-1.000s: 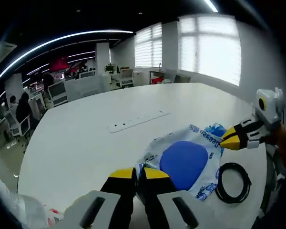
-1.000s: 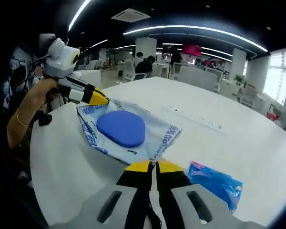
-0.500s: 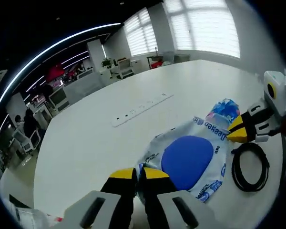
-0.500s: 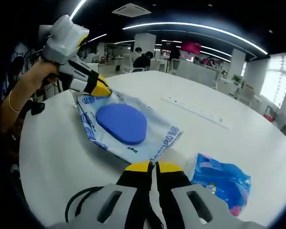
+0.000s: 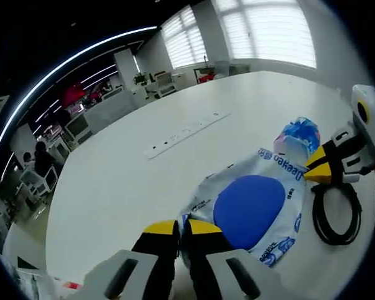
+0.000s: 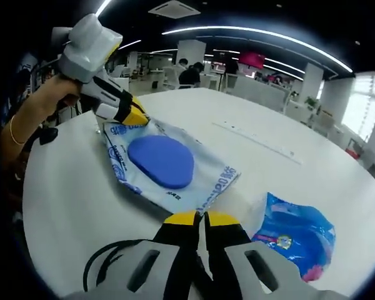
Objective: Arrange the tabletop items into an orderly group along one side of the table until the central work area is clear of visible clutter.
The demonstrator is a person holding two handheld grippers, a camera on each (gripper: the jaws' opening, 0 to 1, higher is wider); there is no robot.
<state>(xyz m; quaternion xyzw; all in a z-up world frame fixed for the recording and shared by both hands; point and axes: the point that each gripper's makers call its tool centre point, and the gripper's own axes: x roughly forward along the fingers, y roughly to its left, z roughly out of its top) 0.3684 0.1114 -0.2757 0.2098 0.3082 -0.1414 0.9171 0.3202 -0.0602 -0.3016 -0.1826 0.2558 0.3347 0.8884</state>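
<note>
A clear printed plastic bag (image 5: 272, 187) (image 6: 194, 181) with a blue oval pad inside lies flat on the white table (image 5: 106, 187) (image 6: 337, 175). My left gripper (image 5: 182, 226) is shut on the bag's near corner in the left gripper view; in the right gripper view the same left gripper (image 6: 136, 116) pinches the far corner. My right gripper (image 6: 200, 218) is shut on the opposite corner, and that right gripper (image 5: 314, 173) comes in from the right in the left gripper view. The bag is stretched between the two.
A black cable coil (image 5: 336, 212) (image 6: 112, 257) lies beside the right gripper. A crumpled blue packet (image 5: 298, 134) (image 6: 295, 234) sits by the bag's edge. A white power strip (image 5: 187, 132) (image 6: 256, 140) lies mid-table. A person's hand (image 6: 40, 115) holds the left gripper. Desks and chairs stand beyond.
Both grippers keep their hold on the bag. The views have shifted: the cable coil has come into the right gripper view and the blue packet looks nearer and larger.
</note>
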